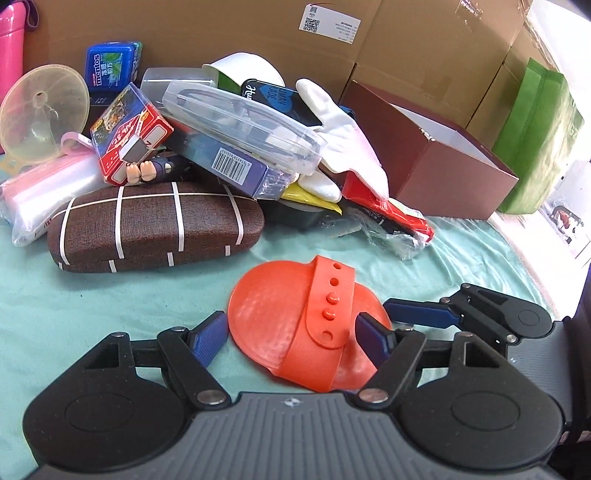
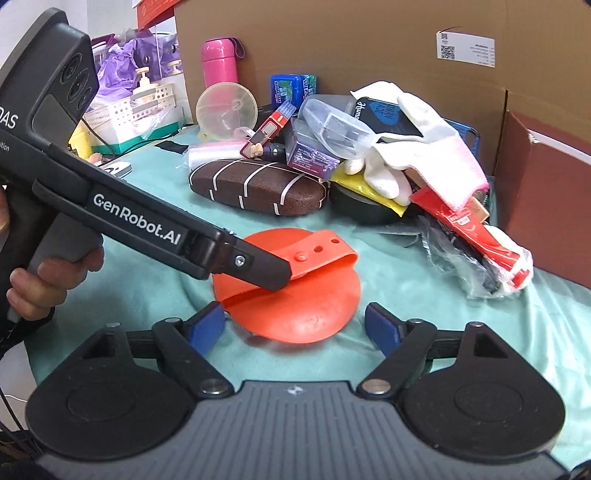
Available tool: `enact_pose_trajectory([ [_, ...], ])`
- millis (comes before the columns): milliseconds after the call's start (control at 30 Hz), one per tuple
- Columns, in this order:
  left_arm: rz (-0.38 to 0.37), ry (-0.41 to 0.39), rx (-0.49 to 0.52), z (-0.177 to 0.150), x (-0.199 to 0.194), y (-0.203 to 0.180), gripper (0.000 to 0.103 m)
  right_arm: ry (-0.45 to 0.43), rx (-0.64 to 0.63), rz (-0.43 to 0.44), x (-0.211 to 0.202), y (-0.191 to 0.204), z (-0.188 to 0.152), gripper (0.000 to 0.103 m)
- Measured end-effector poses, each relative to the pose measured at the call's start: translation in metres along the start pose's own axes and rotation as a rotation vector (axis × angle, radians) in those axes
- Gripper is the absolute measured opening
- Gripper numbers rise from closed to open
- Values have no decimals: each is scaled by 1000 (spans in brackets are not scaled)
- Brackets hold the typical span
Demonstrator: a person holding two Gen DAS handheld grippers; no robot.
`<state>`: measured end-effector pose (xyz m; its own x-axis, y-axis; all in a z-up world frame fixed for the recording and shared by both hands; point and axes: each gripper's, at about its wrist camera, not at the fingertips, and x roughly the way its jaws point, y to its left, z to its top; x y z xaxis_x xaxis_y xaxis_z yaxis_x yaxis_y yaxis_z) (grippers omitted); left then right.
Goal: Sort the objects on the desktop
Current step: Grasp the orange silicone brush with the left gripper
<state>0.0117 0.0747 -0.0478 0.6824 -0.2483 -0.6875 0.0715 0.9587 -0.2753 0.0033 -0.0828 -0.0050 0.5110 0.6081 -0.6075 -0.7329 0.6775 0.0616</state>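
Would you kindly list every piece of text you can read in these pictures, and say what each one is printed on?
"GenRobot.AI": side of the left gripper.
"mentos", sideways: blue box.
Shipping label on the cardboard box: codes and print too small to read.
Barcode digits on the dark blue carton: too small.
Red box: print blurred.

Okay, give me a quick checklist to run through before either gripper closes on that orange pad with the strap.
1. Orange pad lies apart from the pile, on the teal cloth: ok.
2. Left gripper open, pad between its fingers: ok.
3. Right gripper open, near edge of pad just ahead: ok.
4. Left finger sits at the strap; whether it is under it: cannot tell.
5. Two grippers crowd the same pad: not ok.
6. Maroon box open, white inside showing: ok.
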Motion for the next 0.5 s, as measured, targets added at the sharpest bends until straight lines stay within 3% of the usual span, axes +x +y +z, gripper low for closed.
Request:
enact_pose_trajectory([
  [300, -2, -8, 13, 2, 2, 0, 79, 9, -34, -11, 7, 5, 3, 88],
  [500, -5, -16, 27, 0, 1, 1, 77, 8, -46, -18, 7, 6, 3, 85],
])
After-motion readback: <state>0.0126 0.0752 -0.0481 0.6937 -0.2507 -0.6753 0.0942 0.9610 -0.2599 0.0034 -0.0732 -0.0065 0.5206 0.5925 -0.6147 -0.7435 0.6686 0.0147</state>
